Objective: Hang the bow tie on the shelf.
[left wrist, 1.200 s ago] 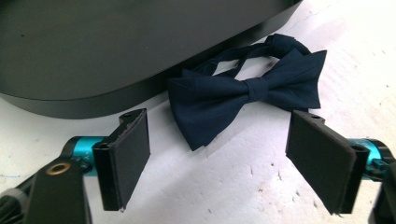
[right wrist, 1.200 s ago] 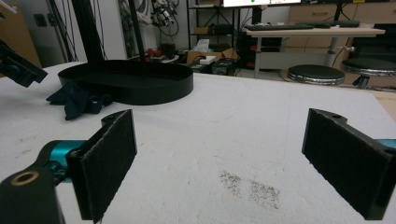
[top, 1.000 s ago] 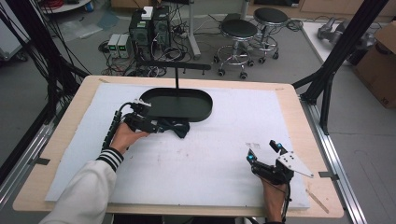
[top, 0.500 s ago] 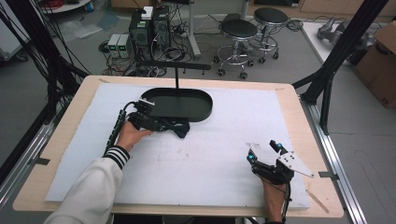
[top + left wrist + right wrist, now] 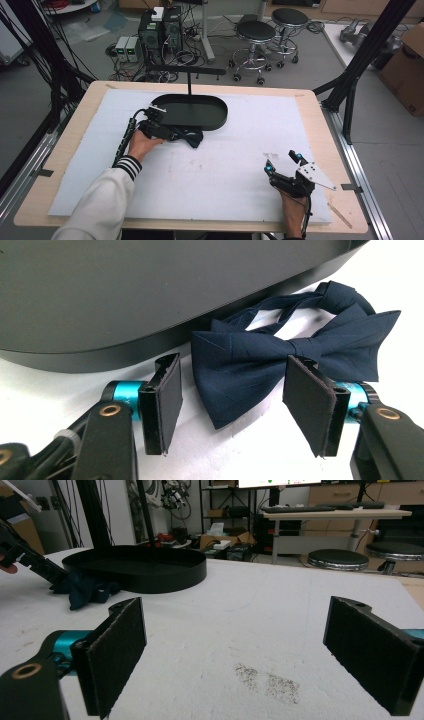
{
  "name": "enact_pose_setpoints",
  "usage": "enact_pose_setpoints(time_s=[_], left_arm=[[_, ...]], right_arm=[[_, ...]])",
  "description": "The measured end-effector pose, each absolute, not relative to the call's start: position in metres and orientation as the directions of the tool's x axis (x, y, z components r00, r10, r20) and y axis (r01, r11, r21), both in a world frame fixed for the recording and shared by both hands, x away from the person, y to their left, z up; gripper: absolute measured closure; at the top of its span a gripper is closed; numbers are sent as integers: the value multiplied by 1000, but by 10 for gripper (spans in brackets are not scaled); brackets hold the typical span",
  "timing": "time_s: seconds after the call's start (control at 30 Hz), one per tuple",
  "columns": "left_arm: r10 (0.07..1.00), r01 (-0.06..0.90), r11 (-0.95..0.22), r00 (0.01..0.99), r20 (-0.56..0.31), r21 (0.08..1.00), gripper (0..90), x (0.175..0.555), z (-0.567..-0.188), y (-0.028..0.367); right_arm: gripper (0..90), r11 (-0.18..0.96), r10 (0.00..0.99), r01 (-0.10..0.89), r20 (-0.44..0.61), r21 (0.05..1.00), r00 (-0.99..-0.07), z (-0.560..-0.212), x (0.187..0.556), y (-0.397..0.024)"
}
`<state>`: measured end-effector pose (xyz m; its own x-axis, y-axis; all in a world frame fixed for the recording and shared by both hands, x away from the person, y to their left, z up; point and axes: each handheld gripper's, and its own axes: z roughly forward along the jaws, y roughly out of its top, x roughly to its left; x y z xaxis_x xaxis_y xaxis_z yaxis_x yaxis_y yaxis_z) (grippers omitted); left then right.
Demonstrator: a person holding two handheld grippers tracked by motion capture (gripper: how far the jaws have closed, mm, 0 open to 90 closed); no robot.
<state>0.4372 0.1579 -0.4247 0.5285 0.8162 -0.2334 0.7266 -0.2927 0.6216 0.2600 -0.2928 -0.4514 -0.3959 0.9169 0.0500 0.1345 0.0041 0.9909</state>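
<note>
A navy bow tie point(image 5: 250, 365) lies on the white mat against the rim of a black oval tray point(image 5: 125, 290). My left gripper point(image 5: 237, 405) straddles it, one pad on each side. The pads stand apart from the cloth, and the jaws have just been closing with the tie between them. From above, the left gripper point(image 5: 175, 134) lies low in front of the tray point(image 5: 200, 117), next to the bow tie point(image 5: 190, 136). My right gripper point(image 5: 282, 162) rests open near the mat's front right, with nothing between its fingers. From the right gripper point(image 5: 235, 650), the tie point(image 5: 82, 592) and tray point(image 5: 150, 575) show far off.
A thin black T-shaped stand point(image 5: 189, 82) rises behind the tray. The white mat point(image 5: 225, 165) covers most of the wooden table, with a dark smudge point(image 5: 270, 682) just ahead of the right gripper. Black frame posts point(image 5: 367, 55) stand at the table's sides.
The left hand has edged a little to the right, toward the bow tie beside the tray. The right hand has stayed where it was.
</note>
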Motion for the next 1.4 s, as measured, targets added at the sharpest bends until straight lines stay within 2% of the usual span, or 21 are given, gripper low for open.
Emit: enact_pose_setpoints(time_s=[0.4, 0.5, 0.63, 0.8, 1.17, 1.27, 1.4], left_arm=[[809, 727, -290, 534, -246, 623, 409, 439, -428, 155], [807, 728, -279, 531, -258, 626, 447, 439, -429, 154], [808, 728, -281, 531, -255, 625, 453, 442, -429, 153], [803, 719, -274, 536, -259, 639, 532, 443, -427, 150], [805, 725, -267, 530, -267, 635, 640, 444, -428, 152], [806, 723, -265, 529, -265, 637, 729, 444, -429, 152], [811, 733, -252, 517, -276, 632, 753, 445, -430, 152]], right_arm=[[92, 7, 916, 135, 48, 991, -399, -451, 260, -292], [92, 9, 916, 133, 45, 991, -398, -451, 260, -292], [92, 10, 916, 132, 44, 991, -398, -451, 260, -292], [92, 10, 916, 131, 43, 991, -398, -452, 260, -292], [92, 7, 916, 129, 45, 992, -398, -451, 260, -292], [92, 11, 916, 128, 41, 992, -398, -452, 260, -293], [92, 7, 917, 129, 45, 992, -397, -452, 260, -293]])
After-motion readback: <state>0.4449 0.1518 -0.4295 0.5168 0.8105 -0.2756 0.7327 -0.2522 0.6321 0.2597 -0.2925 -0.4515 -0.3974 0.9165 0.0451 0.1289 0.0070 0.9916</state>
